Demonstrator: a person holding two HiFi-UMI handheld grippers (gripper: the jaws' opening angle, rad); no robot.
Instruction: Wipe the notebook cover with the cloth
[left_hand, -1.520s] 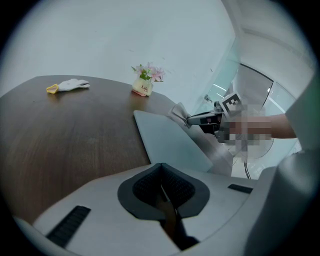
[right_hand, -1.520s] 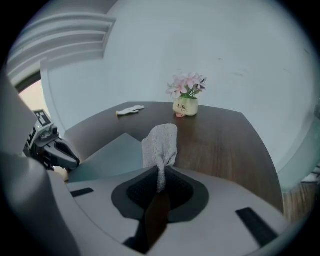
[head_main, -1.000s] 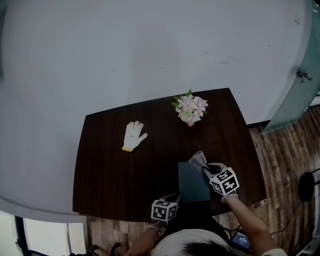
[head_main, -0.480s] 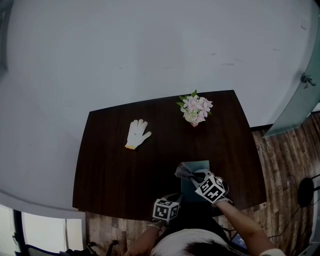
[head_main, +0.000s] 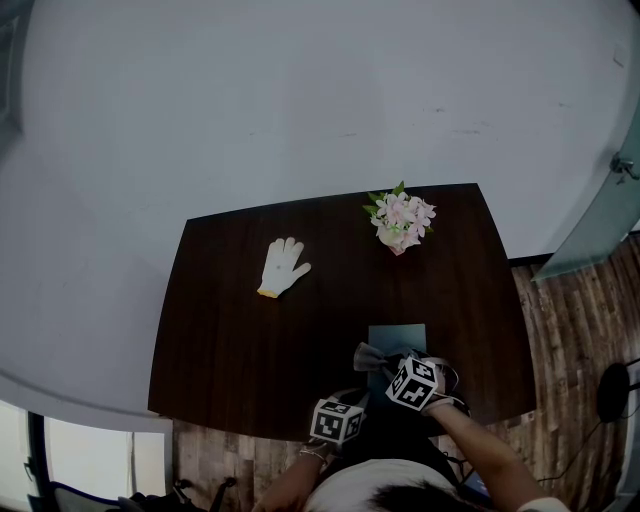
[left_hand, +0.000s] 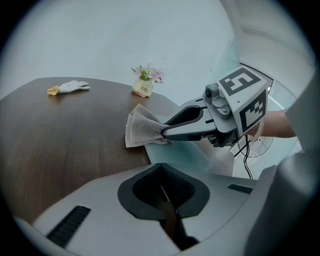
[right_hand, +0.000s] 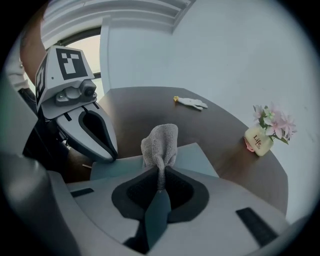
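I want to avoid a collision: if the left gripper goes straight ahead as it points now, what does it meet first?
Probably the notebook, lying just past its shut jaws; beyond it the cloth held by the right gripper. Depth is unclear.

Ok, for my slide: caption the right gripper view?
Right gripper clamps the cloth over the notebook; left gripper alongside.

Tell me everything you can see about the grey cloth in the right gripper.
The cloth is a small light-grey rag that looks like terry towelling. It is bunched, with one end pinched between the shut jaws of the right gripper and the loose end fanning out past the tips. It sits over the teal notebook, near the front edge of the dark table. It seems to brush the cover, but that contact is uncertain.
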